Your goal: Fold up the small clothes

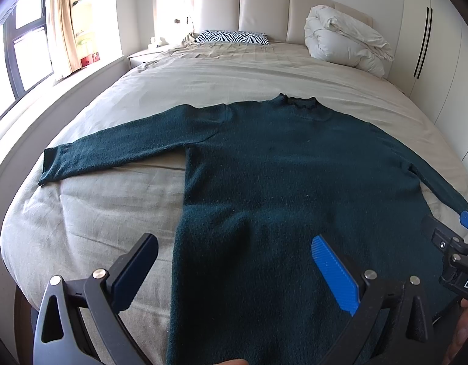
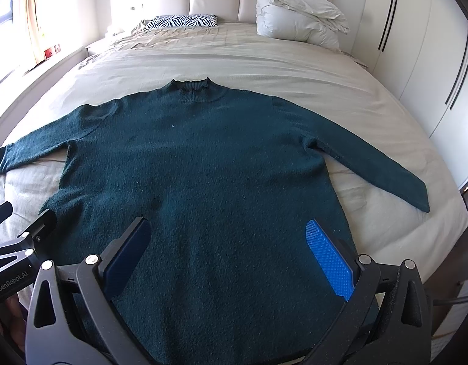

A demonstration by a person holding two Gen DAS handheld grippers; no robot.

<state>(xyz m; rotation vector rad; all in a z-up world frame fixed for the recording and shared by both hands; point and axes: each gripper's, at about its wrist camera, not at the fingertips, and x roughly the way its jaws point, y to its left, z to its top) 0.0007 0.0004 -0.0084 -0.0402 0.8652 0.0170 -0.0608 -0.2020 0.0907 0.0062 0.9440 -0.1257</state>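
A dark green sweater (image 2: 197, 164) is seen laid flat, front up, on the bed (image 2: 264, 60), its collar pointing toward the headboard (image 1: 264, 6) and its hem drawn to the near edge, where it passes under both cameras. Both sleeves are spread out and angled down from the shoulders, the left sleeve (image 1: 112, 155) toward the window side, the right sleeve (image 2: 371, 164) toward the wardrobe (image 2: 416, 45); laid out like this, every edge is offered for a first fold, and none has been made yet. The knit is shown as thick and fuzzy, flecked with pale lint, with a small frilled neck (image 2: 190, 86), so it is judged likely to drape softly and cling to itself rather than slide. The bed cover is a beige, lightly creased sheet. The left hand-held gripper (image 1: 234, 270) is held over the hem's left part, jaws spread wide, nothing between them. The right hand-held gripper (image 2: 231, 258) hovers over the hem's middle-right, likewise wide apart and empty, its ribbed blue pad (image 2: 328, 261) plainly visible. A bundled white duvet (image 1: 343, 36) and a zebra-print pillow (image 1: 231, 37) are kept well apart at the head end, out of the working area.
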